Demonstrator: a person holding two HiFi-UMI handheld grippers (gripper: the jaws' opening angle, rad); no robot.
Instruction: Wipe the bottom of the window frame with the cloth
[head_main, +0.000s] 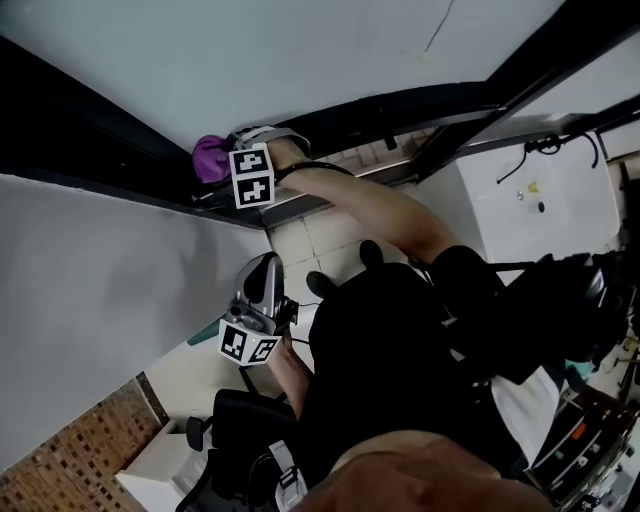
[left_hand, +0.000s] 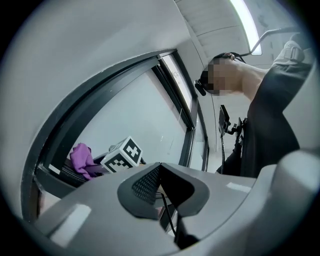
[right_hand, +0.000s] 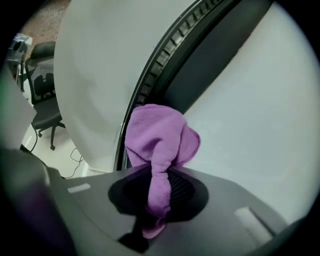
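I count two grippers and one purple cloth. My right gripper (right_hand: 159, 175) is clamped on the cloth (right_hand: 159, 142). The cloth bunches out just beyond the jaws and sits at the dark window frame (right_hand: 170, 55), far and to the left in the head view. My left gripper (left_hand: 160, 166) is nearer to me and well apart from the cloth, with its jaws closed together on nothing. One black office chair (right_hand: 44, 100) stands on the floor at the near left.

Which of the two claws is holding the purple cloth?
The right claw: its jaws pinch the purple cloth by the window frame. The left claw is shut on nothing.
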